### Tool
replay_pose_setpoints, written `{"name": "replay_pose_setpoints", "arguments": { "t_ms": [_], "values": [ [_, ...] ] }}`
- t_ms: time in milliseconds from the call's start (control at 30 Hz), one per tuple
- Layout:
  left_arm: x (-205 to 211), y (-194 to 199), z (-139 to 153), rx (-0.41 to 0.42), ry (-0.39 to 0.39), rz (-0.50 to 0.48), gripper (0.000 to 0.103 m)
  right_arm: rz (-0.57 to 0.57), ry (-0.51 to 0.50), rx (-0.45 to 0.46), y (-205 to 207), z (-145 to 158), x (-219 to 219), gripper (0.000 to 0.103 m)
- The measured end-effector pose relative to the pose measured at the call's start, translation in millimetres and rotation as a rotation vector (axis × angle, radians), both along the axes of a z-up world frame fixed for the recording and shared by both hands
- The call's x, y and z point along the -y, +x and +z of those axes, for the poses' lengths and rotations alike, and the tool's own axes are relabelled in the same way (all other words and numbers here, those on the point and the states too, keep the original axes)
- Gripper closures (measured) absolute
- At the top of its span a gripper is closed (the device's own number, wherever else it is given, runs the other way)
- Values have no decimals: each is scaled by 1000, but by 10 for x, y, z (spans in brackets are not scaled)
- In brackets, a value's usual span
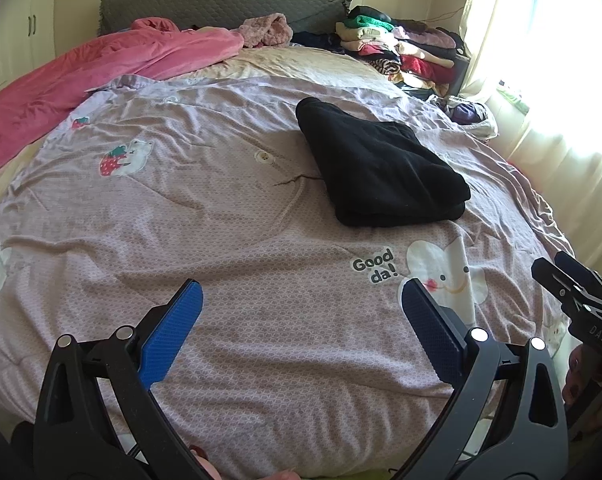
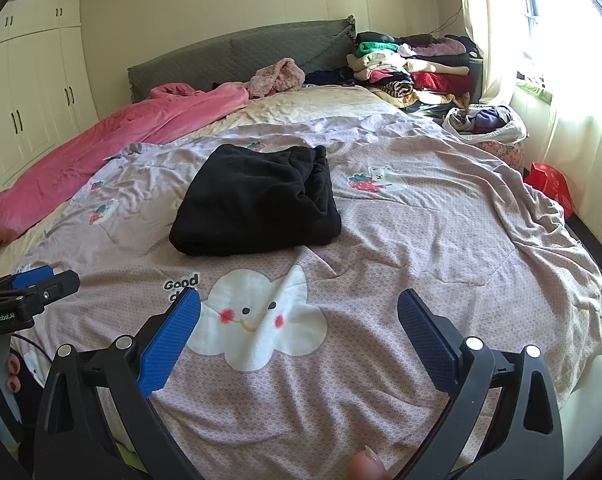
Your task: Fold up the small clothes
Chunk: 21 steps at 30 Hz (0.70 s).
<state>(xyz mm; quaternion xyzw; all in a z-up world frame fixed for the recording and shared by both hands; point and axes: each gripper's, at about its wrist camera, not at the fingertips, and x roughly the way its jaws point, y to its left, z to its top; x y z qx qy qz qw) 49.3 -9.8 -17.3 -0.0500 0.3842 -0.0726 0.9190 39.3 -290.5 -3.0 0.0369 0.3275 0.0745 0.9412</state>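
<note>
**Black piece folded, between garments**

Left gripper [image 1: 301, 320]: fingers wide apart, empty, over the purple bedspread [image 1: 221, 240]. Black garment [image 1: 381, 168] lies folded mid-bed, well ahead of both. Right gripper [image 2: 299, 332]: fingers apart, empty too. I judge this fold done; next I need a fresh item, likely from the clothes pile [image 2: 413, 68] by the headboard.

Black garment, folded

Ahead of my jaws the black fleece garment [image 1: 381, 164] lies folded in a thick, flat bundle on the bed.
</note>
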Motion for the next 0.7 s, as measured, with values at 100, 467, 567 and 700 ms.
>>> {"name": "replay_pose_setpoints", "arguments": {
  "t_ms": [100, 467, 567, 700],
  "values": [
    [-5, -2, 1, 1, 2, 1, 9, 0, -1, 0, 3, 8, 3, 5],
    [4, -3, 2, -1, 3, 1, 9, -3, -19, 9, 2, 38, -11, 5],
    [-3, -4, 5, 1, 2, 1, 9, -3, -19, 11, 0, 52, -17, 5],
    [5, -4, 3, -1, 3, 1, 9, 1, -22, 11, 3, 63, -33, 5]
  ]
}}
